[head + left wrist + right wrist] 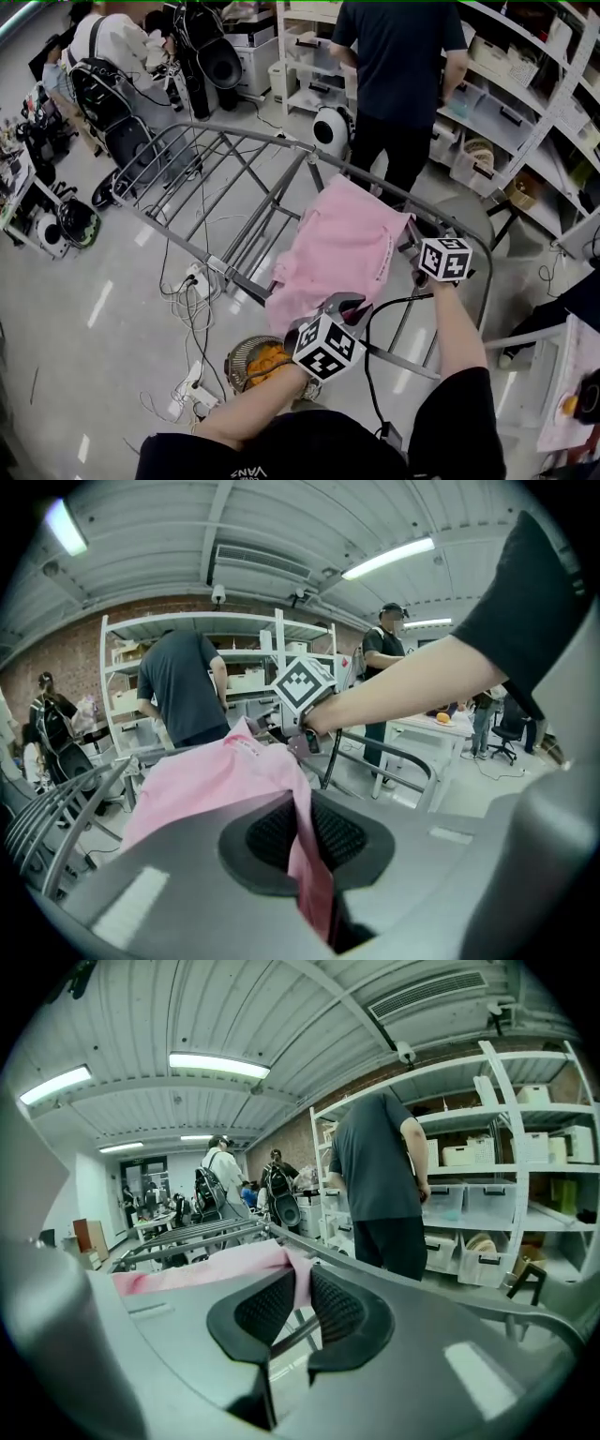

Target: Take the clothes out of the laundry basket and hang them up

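ahead of both fingertips the pink garment [342, 246] lies draped over the drying rack [216, 178]. its near edge runs from the left gripper [345, 307] to the right gripper [412, 249], and both sets of fingers pinch that edge.

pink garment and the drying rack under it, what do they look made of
The pink garment is soft matte cloth, perhaps cotton knit: it drapes and creases over the rail. The drying rack looks like metal tube and thin rods, grey, painted or coated, with a dull sheen.
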The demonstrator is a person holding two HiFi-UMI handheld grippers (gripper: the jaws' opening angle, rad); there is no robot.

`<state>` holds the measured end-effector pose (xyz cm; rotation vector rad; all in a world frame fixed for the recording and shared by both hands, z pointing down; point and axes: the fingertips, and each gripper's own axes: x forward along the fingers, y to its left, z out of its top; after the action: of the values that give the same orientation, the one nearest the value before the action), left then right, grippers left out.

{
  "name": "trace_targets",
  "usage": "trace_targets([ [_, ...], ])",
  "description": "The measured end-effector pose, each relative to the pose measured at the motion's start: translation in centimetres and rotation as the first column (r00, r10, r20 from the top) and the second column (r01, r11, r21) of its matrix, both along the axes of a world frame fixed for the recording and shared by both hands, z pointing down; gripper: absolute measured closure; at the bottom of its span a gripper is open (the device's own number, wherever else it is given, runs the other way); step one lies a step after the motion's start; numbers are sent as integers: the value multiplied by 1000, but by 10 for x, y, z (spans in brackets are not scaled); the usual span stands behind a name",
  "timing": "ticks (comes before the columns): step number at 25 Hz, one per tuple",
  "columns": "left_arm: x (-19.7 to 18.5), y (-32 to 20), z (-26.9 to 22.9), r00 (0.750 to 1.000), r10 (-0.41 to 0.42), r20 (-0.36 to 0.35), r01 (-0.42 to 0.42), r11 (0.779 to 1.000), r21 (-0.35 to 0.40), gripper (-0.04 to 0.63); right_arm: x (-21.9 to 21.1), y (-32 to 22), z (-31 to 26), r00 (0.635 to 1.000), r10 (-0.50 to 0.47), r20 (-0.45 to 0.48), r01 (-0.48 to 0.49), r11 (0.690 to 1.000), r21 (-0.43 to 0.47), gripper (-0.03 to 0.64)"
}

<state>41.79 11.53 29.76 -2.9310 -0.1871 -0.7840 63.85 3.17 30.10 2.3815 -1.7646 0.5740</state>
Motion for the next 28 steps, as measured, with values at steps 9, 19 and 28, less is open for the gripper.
trace_targets([
  [9,-8,25,22,996,69,48,-65,994,-87,499,12,35,25,998,55,15,-53,992,-115,483],
  [19,-35,-1,10,999,-38,0,38,996,-79,467,40,83,20,992,126,11,-124,984,-131,430],
  [28,-78,-71,-4,959,-277,-64,275,961,-35,452,-14,76,-20,998,53,33,-54,997,54,431],
])
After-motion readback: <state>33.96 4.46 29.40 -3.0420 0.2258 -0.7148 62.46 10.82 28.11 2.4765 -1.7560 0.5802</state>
